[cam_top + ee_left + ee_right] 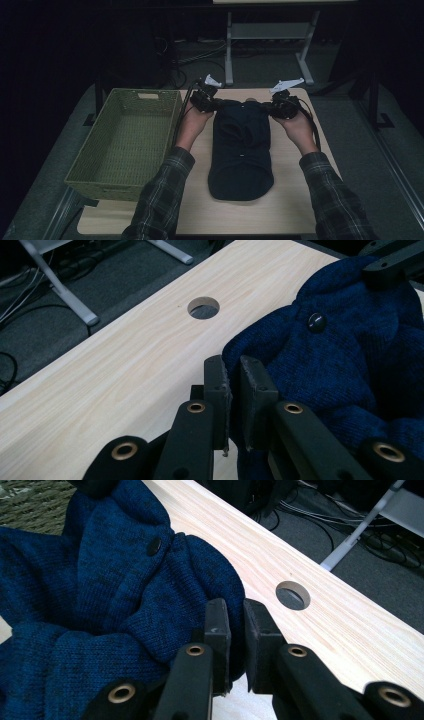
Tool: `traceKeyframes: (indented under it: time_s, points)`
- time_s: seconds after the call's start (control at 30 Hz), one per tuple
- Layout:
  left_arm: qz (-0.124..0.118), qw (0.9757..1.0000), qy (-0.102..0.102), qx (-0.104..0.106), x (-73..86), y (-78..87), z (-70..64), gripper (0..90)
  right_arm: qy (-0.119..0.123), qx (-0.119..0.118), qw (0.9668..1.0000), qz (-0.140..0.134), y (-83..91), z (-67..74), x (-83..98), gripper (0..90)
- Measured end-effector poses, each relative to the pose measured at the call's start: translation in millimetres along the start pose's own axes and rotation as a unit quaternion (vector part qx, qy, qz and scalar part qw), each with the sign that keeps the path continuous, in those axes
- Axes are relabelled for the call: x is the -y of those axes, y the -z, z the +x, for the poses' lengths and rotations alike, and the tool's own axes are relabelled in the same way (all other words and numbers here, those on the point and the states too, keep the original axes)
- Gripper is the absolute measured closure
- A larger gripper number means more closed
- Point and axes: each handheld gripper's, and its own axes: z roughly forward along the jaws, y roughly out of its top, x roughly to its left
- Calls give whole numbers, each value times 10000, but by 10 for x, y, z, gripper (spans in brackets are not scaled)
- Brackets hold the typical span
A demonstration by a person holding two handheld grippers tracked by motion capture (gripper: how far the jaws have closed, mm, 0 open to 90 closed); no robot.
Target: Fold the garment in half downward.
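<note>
Both jaws clamped on knit: left gripper and right gripper pinch the far corners of the blue sweater, which lies flat mid-tabletop. Green basket sits left, apart.

The knitted garment is showing deep navy blue, its button glinting black; the table is glowing pale wood-grain; the woven basket is sitting olive green; the sleeves are wearing dark plaid; both grippers' jaws are looking matte black with brass rivets.
</note>
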Motion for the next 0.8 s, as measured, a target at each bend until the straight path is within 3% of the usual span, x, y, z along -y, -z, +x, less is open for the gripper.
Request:
traceKeyframes:
  time_s: [0.2,0.43,0.8]
  points:
    - [-59,9999,65,87,121,47,-39,830,63,-35,10000,39,-13,70,58,818]
    - [-90,9999,81,114,195,187,-102,830,135,-127,9997,-173,77,183,105,818]
    - [-121,9998,-54,167,368,326,-340,830,240,-217,9990,-305,188,327,297,816]
